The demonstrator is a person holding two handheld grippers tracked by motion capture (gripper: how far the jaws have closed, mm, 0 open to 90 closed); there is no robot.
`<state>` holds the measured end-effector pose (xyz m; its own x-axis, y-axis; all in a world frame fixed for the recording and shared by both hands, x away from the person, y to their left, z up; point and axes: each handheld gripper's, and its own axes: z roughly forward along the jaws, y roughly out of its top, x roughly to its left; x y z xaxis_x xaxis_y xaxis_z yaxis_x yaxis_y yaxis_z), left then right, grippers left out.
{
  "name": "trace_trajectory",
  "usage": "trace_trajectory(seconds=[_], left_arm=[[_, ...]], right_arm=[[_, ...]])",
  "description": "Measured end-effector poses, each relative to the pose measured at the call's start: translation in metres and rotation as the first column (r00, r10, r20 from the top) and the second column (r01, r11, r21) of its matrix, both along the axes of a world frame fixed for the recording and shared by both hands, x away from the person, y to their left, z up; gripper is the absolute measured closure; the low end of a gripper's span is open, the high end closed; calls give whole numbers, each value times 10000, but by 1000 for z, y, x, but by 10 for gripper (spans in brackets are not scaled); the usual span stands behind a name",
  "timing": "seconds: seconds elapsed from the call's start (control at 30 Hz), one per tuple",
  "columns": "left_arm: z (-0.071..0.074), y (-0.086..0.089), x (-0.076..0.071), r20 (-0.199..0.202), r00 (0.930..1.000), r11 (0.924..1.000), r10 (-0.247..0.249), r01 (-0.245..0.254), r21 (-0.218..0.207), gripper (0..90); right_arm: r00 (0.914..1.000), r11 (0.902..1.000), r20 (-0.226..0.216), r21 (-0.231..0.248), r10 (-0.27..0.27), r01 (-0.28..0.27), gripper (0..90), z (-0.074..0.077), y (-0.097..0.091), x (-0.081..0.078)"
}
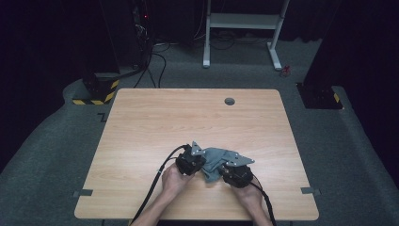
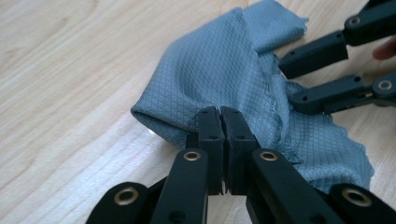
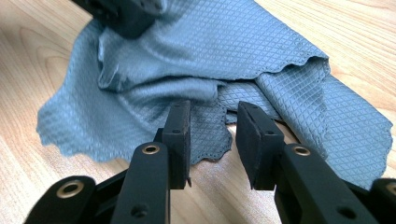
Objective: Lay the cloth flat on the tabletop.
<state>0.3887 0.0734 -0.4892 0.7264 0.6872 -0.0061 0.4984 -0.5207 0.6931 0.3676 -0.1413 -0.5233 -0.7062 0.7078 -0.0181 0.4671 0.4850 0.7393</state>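
Note:
A grey-blue quilted cloth (image 1: pixel 214 162) lies crumpled on the wooden table (image 1: pixel 188 117) near its front edge, between my two hands. My left gripper (image 2: pixel 220 112) has its jaws pressed together on a folded edge of the cloth (image 2: pixel 219 65). From the right, my right gripper (image 3: pixel 212 112) points at the cloth (image 3: pixel 210 51). Its jaws stand apart, a frilled edge lies just beyond them, and the pads touch nothing. In the high view the left gripper (image 1: pixel 202 161) and right gripper (image 1: pixel 226 165) sit at opposite sides of the cloth. The right gripper (image 2: pixel 287 83) also appears in the left gripper view.
A round cable hole (image 1: pixel 229 101) sits near the table's far edge. Beyond the table are a white desk frame (image 1: pixel 242 21), a yellow-and-black striped base (image 1: pixel 96 94) and floor cables. Bare wood stretches behind the cloth.

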Motion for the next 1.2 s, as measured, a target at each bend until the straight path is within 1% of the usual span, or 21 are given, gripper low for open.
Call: trace_trajectory(seconds=[0.07,0.13,0.17,0.23,0.37,0.47,0.53,0.6,0.67,0.7,0.73,0.77,0.8,0.83,0.87,0.9,0.97,1.03,1.07,1.1,1.2], left_arm=[[3,5,1,85,9999,9997,91,-89,-206,878],[7,9,3,78,9997,9984,225,-221,-514,878],[7,9,3,78,9997,9984,225,-221,-514,878],[9,15,6,33,9991,9962,420,-416,-768,877],[7,19,8,26,9987,9961,512,-509,-715,877],[5,22,10,-23,9974,9948,721,-721,-718,876],[5,28,12,-217,9953,9909,947,-964,-939,872],[6,32,12,-60,9939,9908,1098,-1099,-794,869],[8,37,11,-56,9923,9891,1236,-1236,-799,863],[9,39,10,11,9921,9890,1257,-1252,-786,846],[11,41,8,58,9924,9885,1232,-1222,-891,813],[11,41,8,58,9924,9885,1232,-1222,-891,757],[14,40,1,200,9965,9904,806,-778,-1140,714],[14,40,1,200,9965,9904,806,-778,-1140,687],[16,35,-5,444,9978,9932,484,-434,-1079,640],[16,32,-8,442,9986,9945,293,-247,-1015,612],[14,26,-12,468,9989,9975,-10,43,-705,549],[10,20,-12,487,9988,9993,-50,68,-367,504],[7,17,-13,602,9982,10000,-23,21,24,487],[5,13,-13,681,9977,9995,-49,29,305,482],[-2,8,-9,603,9982,9984,19,-52,557,492]], right_arm=[[10000,10000,-18,6,-9,9,658,0,0,0],[10000,10000,-16,6,-4,4,658,0,0,0],[10000,10000,-18,7,-5,5,659,0,0,0],[10000,10000,-19,11,4,-4,664,0,0,0],[10000,10000,-41,25,75,-75,700,0,1,-1],[9998,9998,11,0,199,-199,740,0,1,-2],[9997,9997,32,-13,262,-262,759,0,2,-2],[9994,9994,40,-21,346,-346,778,0,2,-2],[9993,9993,35,-37,375,-374,790,0,2,-3],[9993,9993,27,-39,382,-382,794,0,2,-3],[9992,9992,34,-39,393,-393,795,0,2,-3],[9992,9992,22,-30,392,-392,794,0,2,-3],[9992,9992,21,-25,391,-391,796,0,2,-3],[9992,9992,21,-25,391,-391,796,0,2,-3],[9992,9992,21,-25,405,-405,797,0,2,-3],[9992,9992,19,-22,408,-408,798,0,2,-3],[9992,9992,14,-16,409,-409,798,0,2,-3],[9992,9992,11,-15,408,-408,797,0,2,-3],[9992,9992,10,-12,406,-406,798,0,2,-3],[9992,9992,11,-12,406,-406,798,0,2,-3],[9992,9992,10,-13,408,-408,797,0,2,-3]])
